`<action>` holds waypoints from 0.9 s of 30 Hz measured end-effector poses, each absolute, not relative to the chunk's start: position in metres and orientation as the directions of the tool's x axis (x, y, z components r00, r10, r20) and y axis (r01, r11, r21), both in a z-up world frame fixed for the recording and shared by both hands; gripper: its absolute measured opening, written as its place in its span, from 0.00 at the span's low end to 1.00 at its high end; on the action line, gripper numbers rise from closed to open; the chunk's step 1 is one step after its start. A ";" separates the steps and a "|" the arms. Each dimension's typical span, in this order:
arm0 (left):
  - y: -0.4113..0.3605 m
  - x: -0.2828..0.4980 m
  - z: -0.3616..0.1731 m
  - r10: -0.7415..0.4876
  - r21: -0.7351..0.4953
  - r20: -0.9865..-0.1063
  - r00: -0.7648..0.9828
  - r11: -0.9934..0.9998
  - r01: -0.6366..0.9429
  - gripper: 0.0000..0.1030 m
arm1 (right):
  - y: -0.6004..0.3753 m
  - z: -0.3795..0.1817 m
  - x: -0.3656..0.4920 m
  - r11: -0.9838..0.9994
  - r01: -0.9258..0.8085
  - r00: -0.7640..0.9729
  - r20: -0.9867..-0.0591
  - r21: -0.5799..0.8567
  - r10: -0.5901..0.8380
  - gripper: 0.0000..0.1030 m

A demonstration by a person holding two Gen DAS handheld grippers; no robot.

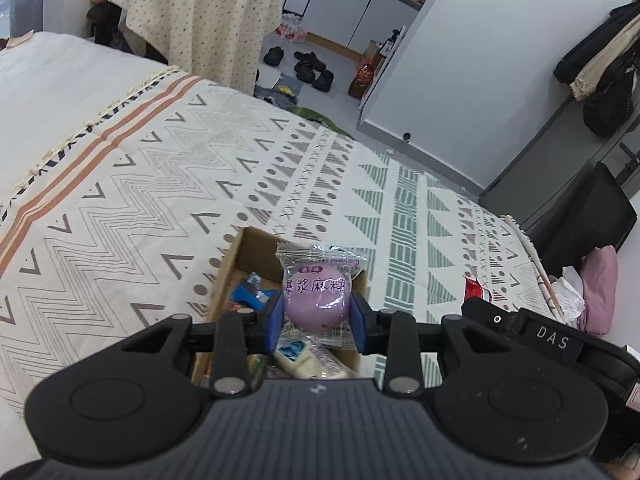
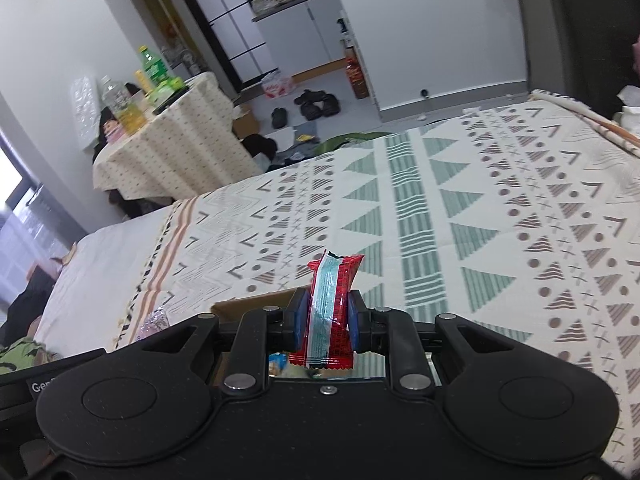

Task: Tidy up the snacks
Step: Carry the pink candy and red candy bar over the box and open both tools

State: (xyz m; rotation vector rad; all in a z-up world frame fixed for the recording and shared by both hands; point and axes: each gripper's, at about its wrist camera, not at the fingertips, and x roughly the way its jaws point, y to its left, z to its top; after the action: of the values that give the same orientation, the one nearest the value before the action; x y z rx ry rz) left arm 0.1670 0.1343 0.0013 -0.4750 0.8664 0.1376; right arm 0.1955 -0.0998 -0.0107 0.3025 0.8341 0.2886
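My left gripper [image 1: 318, 318] is shut on a round purple mochi [image 1: 317, 298] in a clear wrapper, its blue pads pressing both sides. It hangs over an open cardboard box [image 1: 230, 264] holding several other snacks, among them a blue packet [image 1: 250, 292] and a white bar [image 1: 308, 364]. In the right wrist view my right gripper [image 2: 326, 320] is shut on a red snack packet [image 2: 332, 312] with a pale blue stripe, held upright. The cardboard box edge [image 2: 256, 304] shows just behind its fingers. The right gripper's black body [image 1: 532, 332] appears at the right of the left wrist view.
The box sits on a bed with a patterned blanket [image 1: 160, 184]. A round table [image 2: 168, 148] with a dotted cloth carries bottles. Shoes [image 1: 308, 66] lie on the floor beyond the bed. A black chair [image 1: 580, 216] and pink cloth [image 1: 596, 288] stand at the right.
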 end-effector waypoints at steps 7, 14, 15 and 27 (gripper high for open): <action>0.152 0.186 -0.015 -0.087 -0.349 -0.787 0.610 0.879 -0.325 0.33 | -0.079 -0.024 0.212 0.907 -0.138 0.584 -0.707 0.398 0.399 0.20; 0.158 0.210 -0.040 -0.122 -0.362 -0.811 0.572 0.873 -0.328 0.33 | -0.065 -0.041 0.228 0.900 -0.123 0.528 -0.741 0.417 0.415 0.20; 0.159 0.215 -0.044 -0.125 -0.360 -0.815 0.566 0.874 -0.326 0.33 | -0.064 -0.045 0.231 0.901 -0.116 0.518 -0.748 0.419 0.415 0.20; 0.164 0.243 -0.072 -0.122 -0.314 -0.862 0.492 0.890 -0.330 0.45 | -0.041 -0.071 0.255 0.894 -0.093 0.437 -0.788 0.439 0.433 0.22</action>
State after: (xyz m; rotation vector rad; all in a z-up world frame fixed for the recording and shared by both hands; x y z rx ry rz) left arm 0.2431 0.1638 -0.0723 -0.4783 1.0598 0.1324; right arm 0.2550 -0.0414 -0.0707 0.3559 1.0737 0.3353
